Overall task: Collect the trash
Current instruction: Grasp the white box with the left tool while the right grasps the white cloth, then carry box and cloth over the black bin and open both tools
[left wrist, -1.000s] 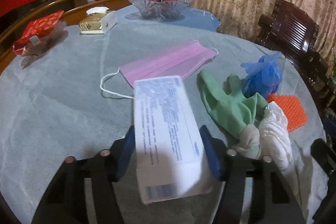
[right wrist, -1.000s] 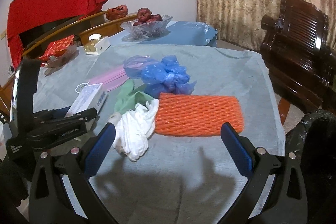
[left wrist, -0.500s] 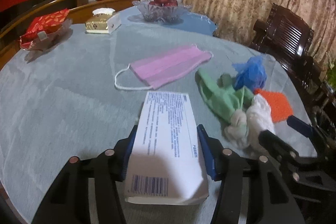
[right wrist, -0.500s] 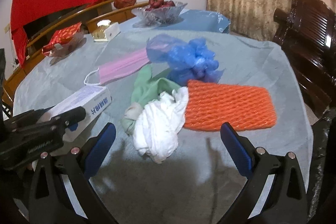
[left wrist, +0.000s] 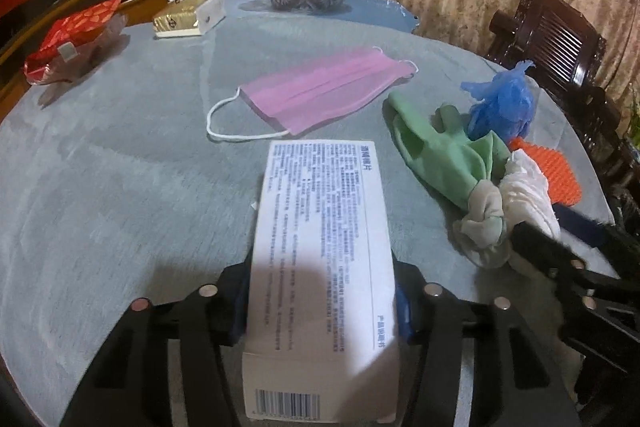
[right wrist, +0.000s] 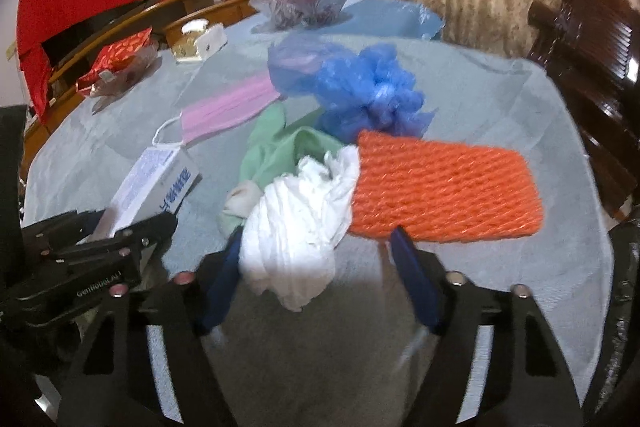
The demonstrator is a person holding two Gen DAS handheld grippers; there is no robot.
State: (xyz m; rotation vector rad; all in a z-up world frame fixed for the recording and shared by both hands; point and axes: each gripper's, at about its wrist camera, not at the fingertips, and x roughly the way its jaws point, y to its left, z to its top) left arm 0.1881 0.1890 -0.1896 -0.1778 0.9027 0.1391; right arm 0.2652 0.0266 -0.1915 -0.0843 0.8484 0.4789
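1 box (left wrist: 320, 255), 1 mask (left wrist: 324, 91) (pink), 2 tongs (left wrist: 320, 303).

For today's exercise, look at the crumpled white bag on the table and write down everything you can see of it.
The crumpled white bag looks like thin, wrinkled plastic, bunched into a soft lump. It lies on the grey tablecloth, touching the green glove on one side and overlapping an edge of the orange foam net on the other. The right claw has just been closing around it: the bag sits between the blue pads, one pad at its side, the other not yet touching.
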